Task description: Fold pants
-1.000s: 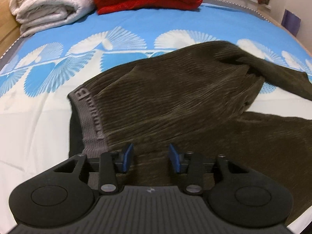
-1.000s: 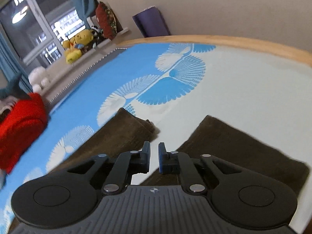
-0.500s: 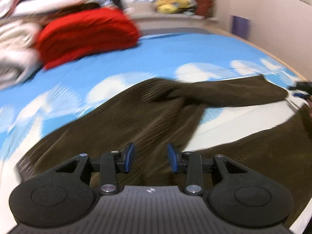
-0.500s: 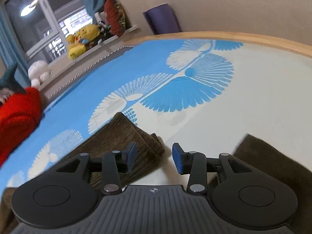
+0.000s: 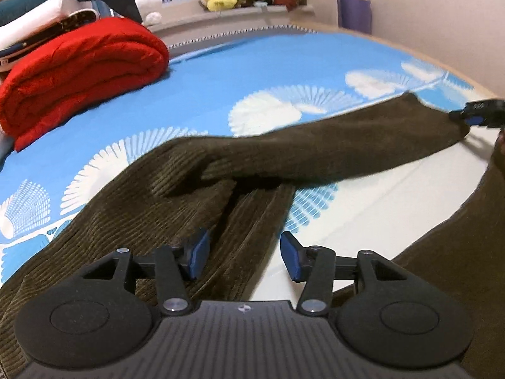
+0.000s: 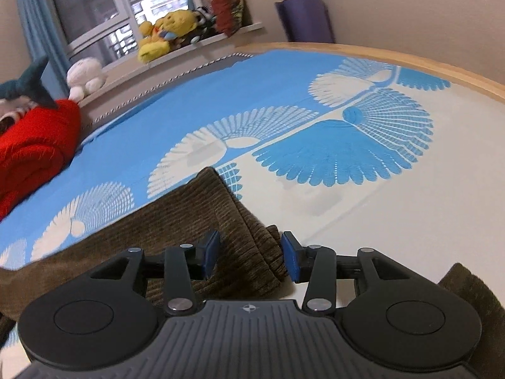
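Dark brown corduroy pants (image 5: 164, 195) lie spread on the blue and white bed cover (image 5: 252, 72). One leg (image 5: 347, 148) stretches to the right across the bed; the other leg (image 5: 467, 252) runs along the near right. My left gripper (image 5: 244, 257) is open over the crotch area, where the legs split. My right gripper (image 6: 251, 257) is open with the hem of the far leg (image 6: 202, 218) between its blue pads, not pinched. It also shows in the left wrist view (image 5: 481, 113) at that leg's end. The second leg's end (image 6: 473, 293) shows at the lower right.
A folded red blanket (image 5: 79, 66) and a white bundle (image 5: 38, 15) lie at the bed's far left. Plush toys (image 6: 164, 34) sit on the window ledge. A wooden bed edge (image 6: 410, 60) runs along the right, with a purple roll (image 6: 304, 15) by the wall.
My left gripper swung right from the waistband to the crotch. My right gripper opened from nearly shut and moved onto the far leg's hem.
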Demonstrator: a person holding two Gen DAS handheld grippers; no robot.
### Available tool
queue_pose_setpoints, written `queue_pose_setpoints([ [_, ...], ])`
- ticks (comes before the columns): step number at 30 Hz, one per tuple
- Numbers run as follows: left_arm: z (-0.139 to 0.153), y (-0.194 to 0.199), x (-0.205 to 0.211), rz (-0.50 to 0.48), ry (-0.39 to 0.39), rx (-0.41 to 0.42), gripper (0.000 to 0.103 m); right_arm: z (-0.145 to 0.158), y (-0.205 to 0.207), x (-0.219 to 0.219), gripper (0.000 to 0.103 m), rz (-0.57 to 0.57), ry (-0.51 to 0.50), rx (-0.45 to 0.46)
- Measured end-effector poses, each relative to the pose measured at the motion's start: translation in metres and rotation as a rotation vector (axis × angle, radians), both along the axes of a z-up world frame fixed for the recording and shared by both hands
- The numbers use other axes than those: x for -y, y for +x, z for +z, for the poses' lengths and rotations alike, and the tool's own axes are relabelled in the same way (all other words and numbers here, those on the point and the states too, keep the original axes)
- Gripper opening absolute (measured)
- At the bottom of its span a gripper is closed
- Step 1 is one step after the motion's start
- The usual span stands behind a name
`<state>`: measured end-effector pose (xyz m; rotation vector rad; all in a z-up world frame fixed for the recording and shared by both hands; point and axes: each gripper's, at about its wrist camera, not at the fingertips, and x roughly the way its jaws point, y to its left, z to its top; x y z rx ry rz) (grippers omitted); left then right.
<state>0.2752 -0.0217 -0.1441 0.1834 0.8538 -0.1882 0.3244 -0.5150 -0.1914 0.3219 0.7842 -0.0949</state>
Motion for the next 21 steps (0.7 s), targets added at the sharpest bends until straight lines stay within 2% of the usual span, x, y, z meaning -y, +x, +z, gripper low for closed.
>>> queue_pose_setpoints([
  [3, -0.011, 0.009, -0.004, 0.014, 0.005, -0.03, 0.053, 0.001, 0.0, -0.002, 0.042, 0.024, -0.037, -0.016],
  [4, -0.014, 0.012, -0.006, 0.023, 0.002, -0.04, 0.046, 0.001, 0.0, -0.002, 0.042, 0.027, -0.046, -0.02],
  [5, -0.015, 0.013, -0.006, 0.027, -0.003, -0.049, 0.035, 0.001, 0.0, -0.002, 0.042, 0.03, -0.054, -0.023],
  [8, -0.018, 0.015, -0.006, 0.009, 0.001, -0.07, 0.014, -0.001, 0.001, -0.004, 0.042, 0.042, -0.064, -0.037],
  [11, -0.017, 0.013, -0.005, -0.005, 0.029, -0.058, 0.009, -0.001, 0.006, -0.01, 0.034, 0.056, -0.095, -0.063],
  [13, -0.013, 0.012, -0.009, 0.006, 0.015, -0.05, 0.008, 0.009, 0.01, -0.017, 0.014, 0.057, -0.131, -0.062],
  [14, -0.01, 0.013, -0.01, 0.01, 0.01, -0.048, 0.008, 0.017, 0.013, -0.02, 0.013, 0.052, -0.139, -0.059],
  [18, 0.002, 0.007, -0.013, -0.031, 0.005, -0.02, 0.007, 0.073, 0.02, -0.027, 0.009, 0.07, -0.058, 0.082],
  [21, 0.013, 0.002, -0.02, -0.078, 0.001, 0.004, 0.007, 0.12, 0.023, -0.029, 0.009, -0.027, -0.028, 0.248],
])
